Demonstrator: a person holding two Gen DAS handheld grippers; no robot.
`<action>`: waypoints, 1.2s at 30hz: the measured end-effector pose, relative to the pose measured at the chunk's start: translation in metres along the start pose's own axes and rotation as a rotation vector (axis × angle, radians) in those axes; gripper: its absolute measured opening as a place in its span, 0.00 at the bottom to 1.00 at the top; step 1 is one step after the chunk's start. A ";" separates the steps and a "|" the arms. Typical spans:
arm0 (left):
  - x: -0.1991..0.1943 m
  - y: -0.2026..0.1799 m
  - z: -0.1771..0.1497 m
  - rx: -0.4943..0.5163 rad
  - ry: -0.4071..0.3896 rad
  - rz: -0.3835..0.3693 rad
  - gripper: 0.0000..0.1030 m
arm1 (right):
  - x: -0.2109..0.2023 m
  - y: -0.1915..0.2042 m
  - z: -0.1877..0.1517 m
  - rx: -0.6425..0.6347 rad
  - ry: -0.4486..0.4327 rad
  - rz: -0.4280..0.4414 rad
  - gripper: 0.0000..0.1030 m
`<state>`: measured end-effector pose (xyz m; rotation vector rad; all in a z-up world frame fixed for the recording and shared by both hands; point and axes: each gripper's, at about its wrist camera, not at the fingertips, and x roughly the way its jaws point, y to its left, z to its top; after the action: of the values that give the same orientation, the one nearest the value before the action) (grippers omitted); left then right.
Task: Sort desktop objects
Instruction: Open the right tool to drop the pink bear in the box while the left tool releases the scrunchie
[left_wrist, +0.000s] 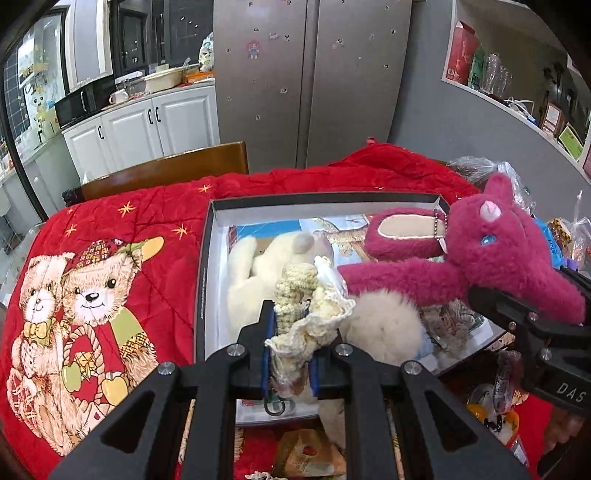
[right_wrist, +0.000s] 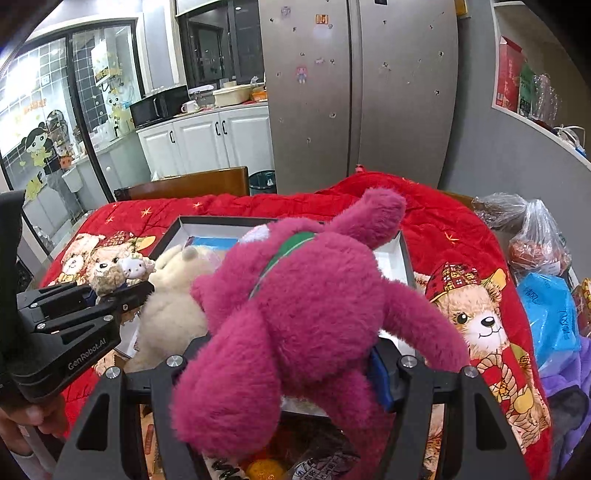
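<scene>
My left gripper (left_wrist: 291, 328) is shut on a small cream knitted toy (left_wrist: 299, 295), which has a metal key ring below the pads. It hangs over the near part of a shallow black-rimmed box (left_wrist: 207, 258). A cream plush (left_wrist: 251, 273) lies inside the box on a picture sheet. My right gripper (right_wrist: 291, 350) is shut on a magenta plush bear (right_wrist: 303, 302), gripped around its body, above the box's (right_wrist: 404, 258) right side. The bear (left_wrist: 491, 243) and right gripper (left_wrist: 517, 310) also show at the right of the left wrist view. The left gripper (right_wrist: 118, 291) with its toy (right_wrist: 122, 271) shows left in the right wrist view.
A red quilt (left_wrist: 110, 240) printed with teddy bears covers the table. Plastic bags (right_wrist: 535, 240) and a blue packet (right_wrist: 550, 314) crowd the right edge. Snack packets (left_wrist: 306, 454) lie at the near edge. A wooden chair (left_wrist: 166, 170) stands behind the table, with a fridge (left_wrist: 314, 74) beyond.
</scene>
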<state>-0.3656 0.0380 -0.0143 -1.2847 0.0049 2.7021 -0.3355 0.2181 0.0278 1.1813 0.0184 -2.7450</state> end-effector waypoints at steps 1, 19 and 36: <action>0.001 0.000 0.000 0.002 0.001 0.002 0.15 | 0.001 0.000 0.000 -0.001 0.003 0.000 0.65; 0.003 -0.001 0.001 0.013 -0.008 0.005 0.16 | 0.014 0.006 -0.006 -0.025 0.011 0.009 0.70; -0.025 -0.006 0.008 0.035 -0.080 0.058 0.91 | -0.003 0.018 -0.002 -0.056 -0.010 -0.013 0.80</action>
<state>-0.3554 0.0408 0.0099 -1.1841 0.0820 2.7873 -0.3289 0.2012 0.0294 1.1577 0.1014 -2.7427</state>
